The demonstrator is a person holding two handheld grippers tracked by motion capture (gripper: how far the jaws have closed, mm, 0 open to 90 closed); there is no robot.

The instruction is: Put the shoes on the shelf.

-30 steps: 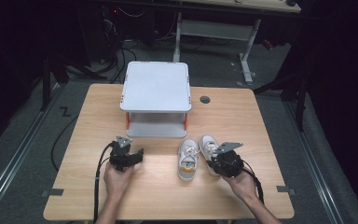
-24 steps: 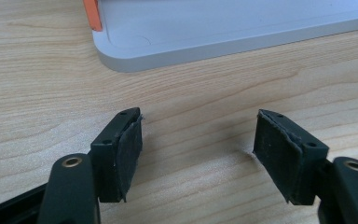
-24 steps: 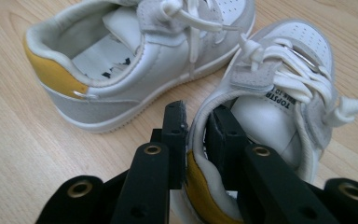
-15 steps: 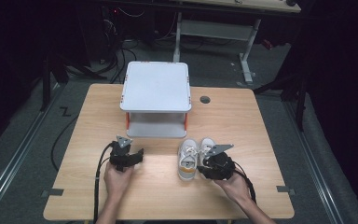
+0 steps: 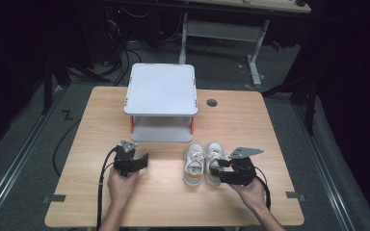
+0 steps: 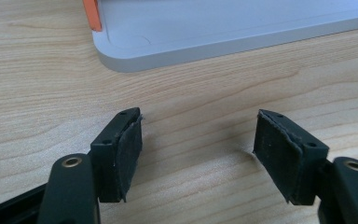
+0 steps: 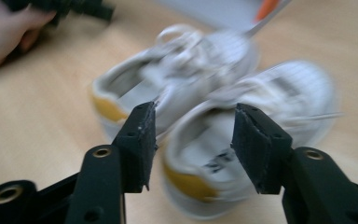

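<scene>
Right gripper [image 5: 215, 172] at the heel of a white sneaker, jaws parted.

Two white sneakers [image 5: 201, 162] with yellow heels sat side by side on the wooden table [image 5: 250, 120], just in front of the white two-tier stand [image 5: 162, 89]. The right gripper's jaws had just been opening, the nearer sneaker's [image 7: 242, 154] heel between them, pads not pressing. The left gripper [image 5: 142, 161] rested well apart to the left, jaws spread over bare wood.

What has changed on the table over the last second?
The right gripper moved left to the heel of the right sneaker, and its fingers have just been opening; the heel now sits between them, not yet pressed. The left gripper, the left sneaker and the white two-tier stand stayed put.
</scene>
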